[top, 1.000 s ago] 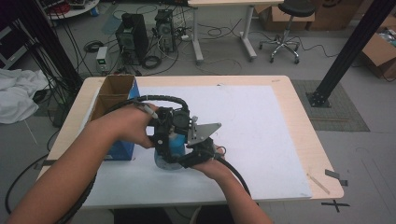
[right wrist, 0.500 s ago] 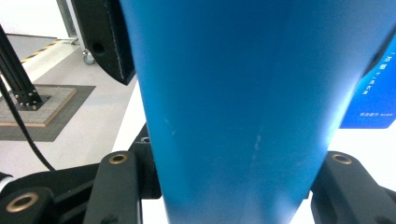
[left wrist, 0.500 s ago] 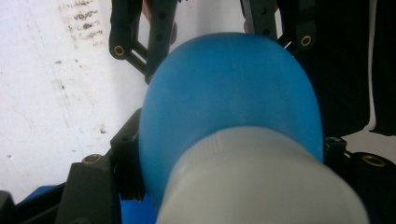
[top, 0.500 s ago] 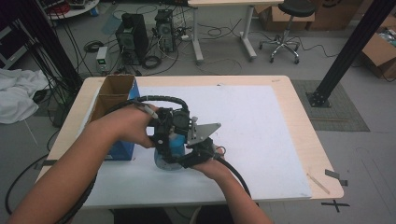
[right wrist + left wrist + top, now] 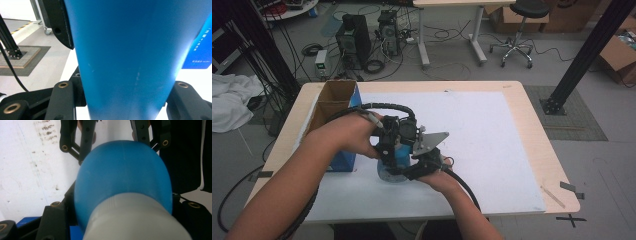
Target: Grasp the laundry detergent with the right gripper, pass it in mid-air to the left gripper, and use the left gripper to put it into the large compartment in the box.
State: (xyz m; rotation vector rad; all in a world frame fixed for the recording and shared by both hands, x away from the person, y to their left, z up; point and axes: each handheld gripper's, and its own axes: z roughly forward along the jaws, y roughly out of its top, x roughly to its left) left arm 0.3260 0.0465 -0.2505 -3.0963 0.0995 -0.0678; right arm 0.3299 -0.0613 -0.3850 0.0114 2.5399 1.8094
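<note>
A blue bottle (image 5: 399, 153) stands on the white sheet, and both grippers hold it near the table's front left. In the left gripper view its rounded blue body (image 5: 122, 175) rises behind a white ribbed cap (image 5: 140, 222). My left gripper (image 5: 125, 216) is shut with its jaws on either side of that cap. From the person's left hand, the left gripper (image 5: 391, 136) comes down over the bottle. My right gripper (image 5: 418, 162) comes in from the right. In the right gripper view the blue body (image 5: 125, 50) sits pressed between the right gripper's (image 5: 122, 100) jaws.
An open cardboard box (image 5: 332, 102) with a blue side stands at the table's left, touching the left hand's side. The white sheet (image 5: 492, 135) covers most of the table to the right. Computers, cables and a stool stand on the floor beyond the far edge.
</note>
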